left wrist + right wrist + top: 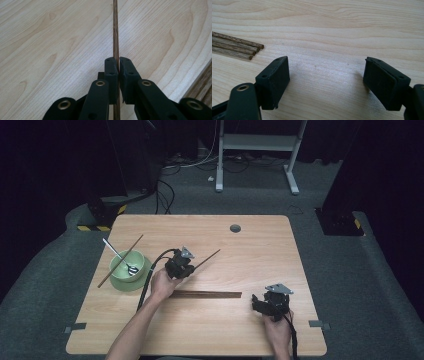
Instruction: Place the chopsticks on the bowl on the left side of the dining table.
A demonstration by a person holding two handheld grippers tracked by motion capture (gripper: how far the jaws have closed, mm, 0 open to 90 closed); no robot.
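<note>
Left tongs: jaws closed tight on one chopstick; the stick runs between the pads and on ahead over the bench.
Right tongs: jaws wide apart, nothing between them, bare wood below.
Left tongs, high view: near bench centre, just right of the bowl; the held chopstick points up and to the right, away from the bowl.
Right tongs, high view: low over the bench at the person's right, near the right end of the bundle.
Bundle: several dark sticks lying side by side across the bench middle; their ends show in the right gripper view, left of the open jaws.
Bowl: green, at bench left; a spoon stands in it, handle leaning up and left.
Second stick: lies slanted at the bowl's left edge, seemingly resting against or across the rim; exact contact cannot be told.
Done, by judgement: one chopstick appears placed at the bowl; another is gripped and clear of the bundle.
Left to do, by judgement: carry the held stick to the bowl and release it beside the first; the bundle remains untouched.
Caution: the grip sits near one end of the stick, so the long free end may swing during transfer.
</note>
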